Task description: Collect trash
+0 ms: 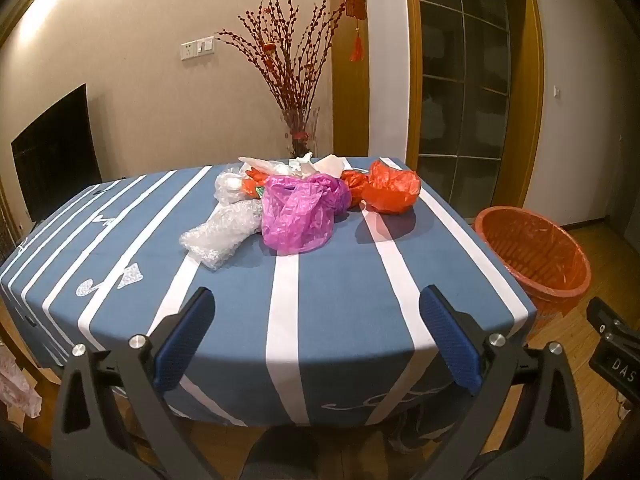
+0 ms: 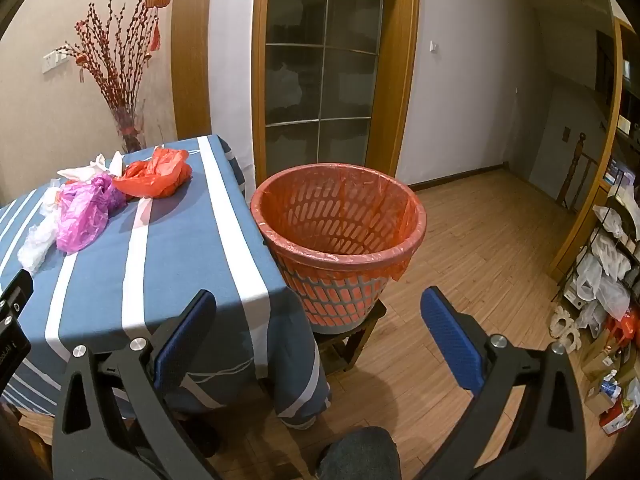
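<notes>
Left tool [image 1: 316, 336], right tool [image 2: 318, 336]: black frames, blue textured pads, silver screws

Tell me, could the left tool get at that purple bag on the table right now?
Probably yes. The left tool is open and empty, facing the purple bag across bare tablecloth. Nothing lies between them, though it must move forward first.

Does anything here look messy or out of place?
Yes: crumpled plastic bags, a purple one and a red one, plus bubble wrap, lie heaped on the striped tablecloth. The lined wastebasket sits raised on a small stool.
</notes>
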